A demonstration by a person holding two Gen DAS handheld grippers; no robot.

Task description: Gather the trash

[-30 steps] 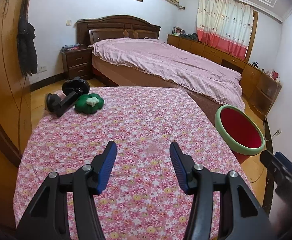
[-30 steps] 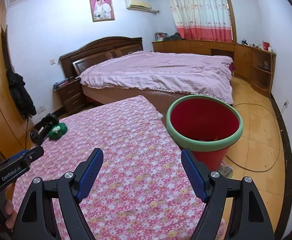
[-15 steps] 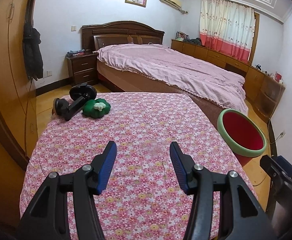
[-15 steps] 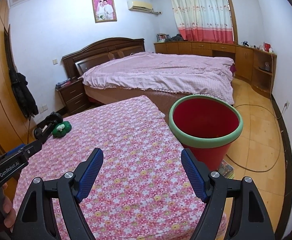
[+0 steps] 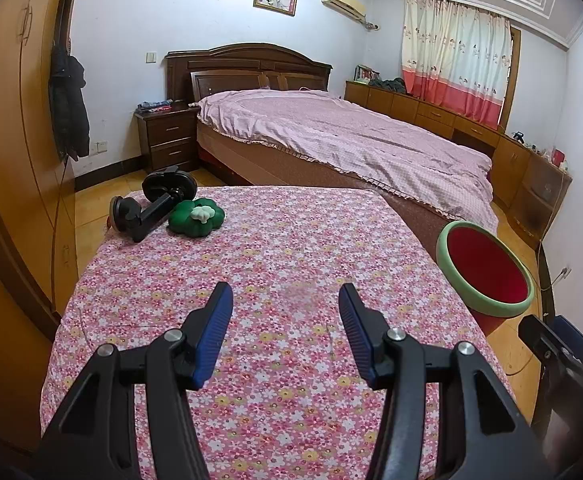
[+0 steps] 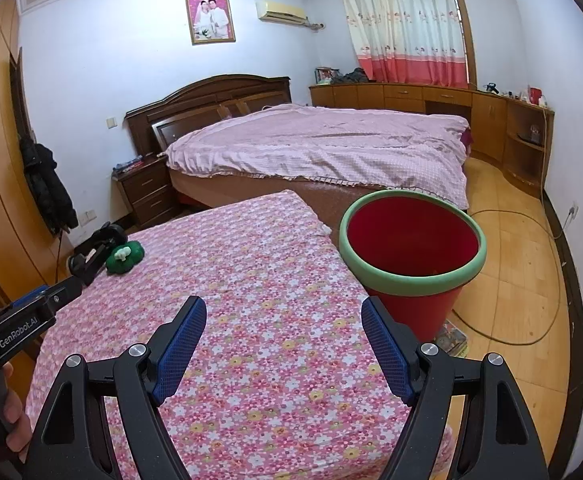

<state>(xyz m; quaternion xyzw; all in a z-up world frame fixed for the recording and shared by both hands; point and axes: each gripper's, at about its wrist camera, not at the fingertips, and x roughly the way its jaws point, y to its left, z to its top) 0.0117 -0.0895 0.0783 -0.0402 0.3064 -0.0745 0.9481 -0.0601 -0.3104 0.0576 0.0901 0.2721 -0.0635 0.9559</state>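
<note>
Table (image 5: pixel 291 248) under a pink floral cloth fills the lower part of both views, and both hand-held grippers hang over its near end with nothing between their blue pads. The left hand-held gripper (image 5: pixel 285 330) has its jaws moderately apart; the right hand-held gripper (image 6: pixel 283 344) stands wider, its jaws well spread, also gripping nothing. At the far left corner of the table lie two things touching each other: a green clover-shaped object with a small white piece on top (image 5: pixel 197 217) and a black bracket-like holder with round ends (image 5: pixel 151 204) (what it is exactly is hard to tell). In the right wrist view the same pair sits at the far left edge, the green object (image 6: pixel 124 257) just right of the black holder (image 6: pixel 97 250). A red bin with a pale green rim (image 6: pixel 411 256) stands on the floor just off the table's right side, close beside the right hand-held gripper; its inside looks bare as far as can be seen. In the left wrist view the bin (image 5: pixel 487 276) appears at the right, past the table's edge. Behind the table stands a bed (image 5: pixel 331 140) with a pink cover.
</note>
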